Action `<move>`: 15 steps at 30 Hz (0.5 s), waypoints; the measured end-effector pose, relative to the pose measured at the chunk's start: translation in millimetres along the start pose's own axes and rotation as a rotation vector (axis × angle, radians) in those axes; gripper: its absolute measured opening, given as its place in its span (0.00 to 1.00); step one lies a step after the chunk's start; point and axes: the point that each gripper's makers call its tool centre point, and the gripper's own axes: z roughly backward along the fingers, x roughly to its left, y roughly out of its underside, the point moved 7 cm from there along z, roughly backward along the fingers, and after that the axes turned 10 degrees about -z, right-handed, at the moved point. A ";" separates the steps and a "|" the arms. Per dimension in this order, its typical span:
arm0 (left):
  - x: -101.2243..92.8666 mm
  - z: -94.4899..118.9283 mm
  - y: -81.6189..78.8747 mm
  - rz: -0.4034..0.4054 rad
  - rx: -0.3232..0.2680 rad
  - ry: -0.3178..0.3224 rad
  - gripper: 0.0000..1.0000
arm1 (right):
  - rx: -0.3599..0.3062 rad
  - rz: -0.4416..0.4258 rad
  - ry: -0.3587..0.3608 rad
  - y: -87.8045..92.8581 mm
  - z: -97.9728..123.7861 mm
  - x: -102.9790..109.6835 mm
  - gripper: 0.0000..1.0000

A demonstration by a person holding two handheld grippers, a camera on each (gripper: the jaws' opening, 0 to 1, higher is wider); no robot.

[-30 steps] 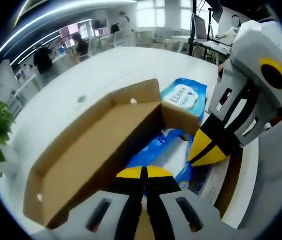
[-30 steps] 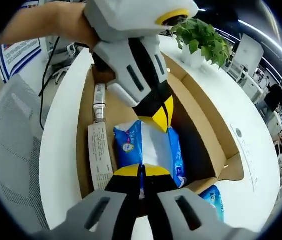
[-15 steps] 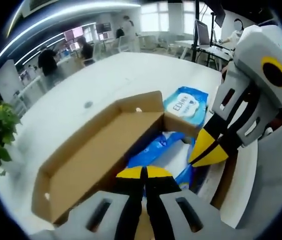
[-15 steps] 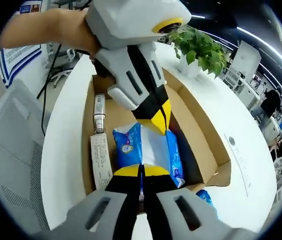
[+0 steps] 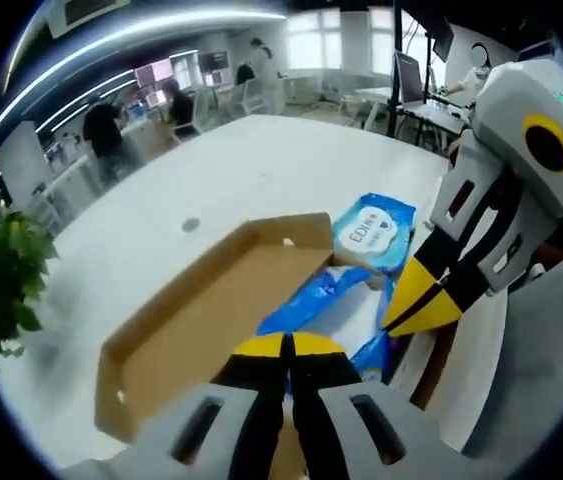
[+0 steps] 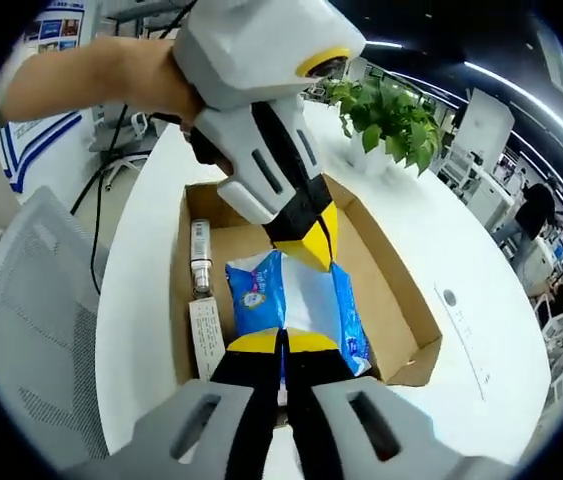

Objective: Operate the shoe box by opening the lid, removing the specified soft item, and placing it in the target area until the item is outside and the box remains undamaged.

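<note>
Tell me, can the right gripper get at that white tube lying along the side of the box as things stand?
Probably not right now. The right gripper is shut on the blue wipes pack, as is the left gripper. The white tube itself lies uncovered in the open shoe box, beside the pack.

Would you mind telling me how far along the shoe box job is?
Done: the box is open. In hand: both the left gripper and right gripper are shut on the blue pack, which is above the box. Left: carrying it out and setting it down, perhaps by the other pack on the table.
</note>
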 end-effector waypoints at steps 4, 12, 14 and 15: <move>0.3 7.6 -8.3 -0.011 -0.004 0.004 0.00 | -0.014 0.008 0.003 -7.7 9.4 0.0 0.00; 1.2 23.1 -30.7 -0.037 -0.016 0.016 0.00 | -0.044 0.020 -0.001 -21.9 33.5 -0.8 0.00; 1.0 26.2 -38.4 -0.046 -0.022 0.022 0.00 | -0.047 0.018 0.000 -23.6 38.4 -1.1 0.00; 0.6 27.2 -41.5 -0.051 -0.023 0.025 0.00 | -0.048 0.017 0.002 -24.4 40.9 -1.5 0.00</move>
